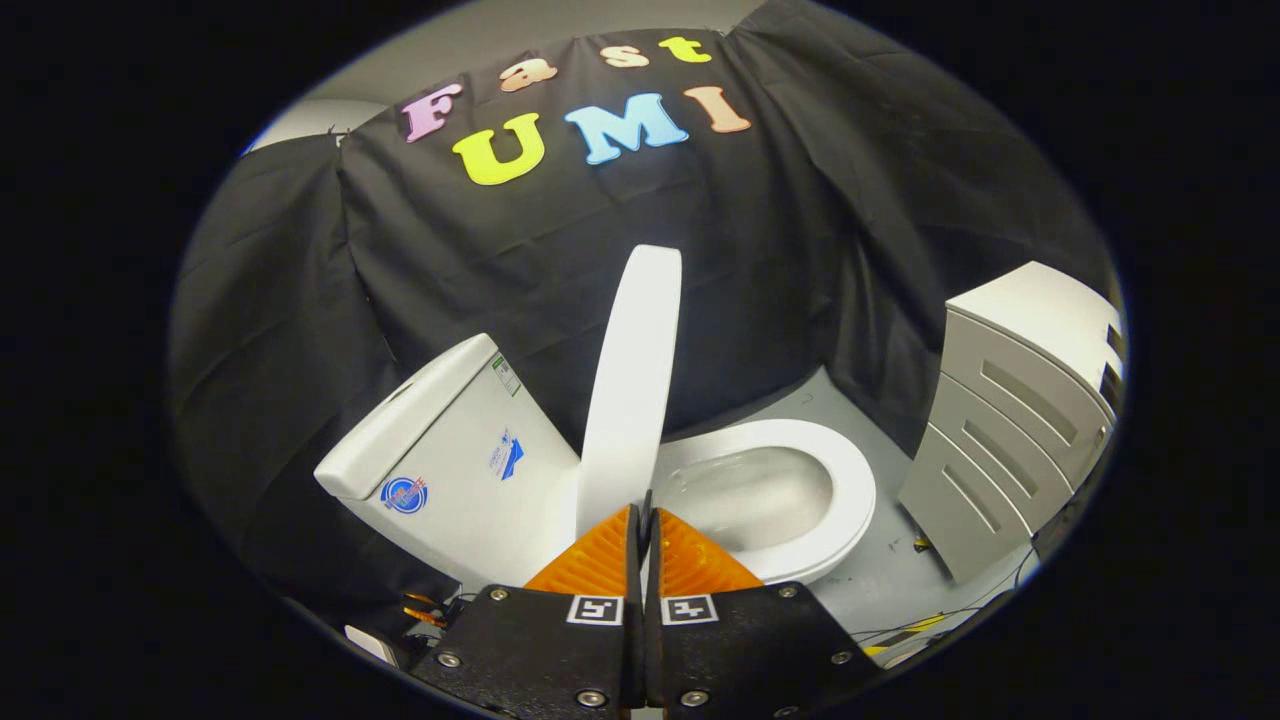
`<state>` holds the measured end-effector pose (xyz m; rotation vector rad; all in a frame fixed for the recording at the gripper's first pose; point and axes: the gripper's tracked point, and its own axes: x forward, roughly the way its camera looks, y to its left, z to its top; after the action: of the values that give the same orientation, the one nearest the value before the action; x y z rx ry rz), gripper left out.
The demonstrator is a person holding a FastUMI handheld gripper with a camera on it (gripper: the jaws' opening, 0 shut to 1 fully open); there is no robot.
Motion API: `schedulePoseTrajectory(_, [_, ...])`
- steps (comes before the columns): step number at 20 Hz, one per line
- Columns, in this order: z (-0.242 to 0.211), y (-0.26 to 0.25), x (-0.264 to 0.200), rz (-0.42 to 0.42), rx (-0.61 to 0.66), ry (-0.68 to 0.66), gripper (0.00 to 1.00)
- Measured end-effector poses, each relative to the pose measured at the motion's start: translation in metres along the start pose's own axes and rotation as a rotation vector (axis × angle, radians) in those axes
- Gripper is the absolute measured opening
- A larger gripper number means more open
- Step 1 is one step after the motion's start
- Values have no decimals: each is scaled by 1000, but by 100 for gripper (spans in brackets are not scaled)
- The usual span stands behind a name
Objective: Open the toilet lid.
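Your tool (pixel 646 520) was pinched nearly closed, its fingers meeting at the lower edge of the white toilet lid (pixel 632 380), which stood raised on edge between the tank (pixel 450 440) and the open seat (pixel 800 500).

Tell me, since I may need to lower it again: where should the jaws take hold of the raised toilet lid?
Grip the lid by its thin free edge near the top, coming from the bowl side. It stands nearly upright, edge-on to the gripper, so the rim is slim enough to pinch. The tank likely blocks the other side. The jaws look closed and would have to open first.
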<state>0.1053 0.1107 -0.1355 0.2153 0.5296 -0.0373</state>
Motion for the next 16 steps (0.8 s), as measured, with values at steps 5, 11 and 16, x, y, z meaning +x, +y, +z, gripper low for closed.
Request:
schedulePoseTrajectory(5, [2, 19, -3, -6, -59, -32, 0])
schedulePoseTrajectory(11, [3, 44, -5, 5, -113, -53, 0])
schedulePoseTrajectory(16, [7, 66, -5, 17, -165, -70, 0])
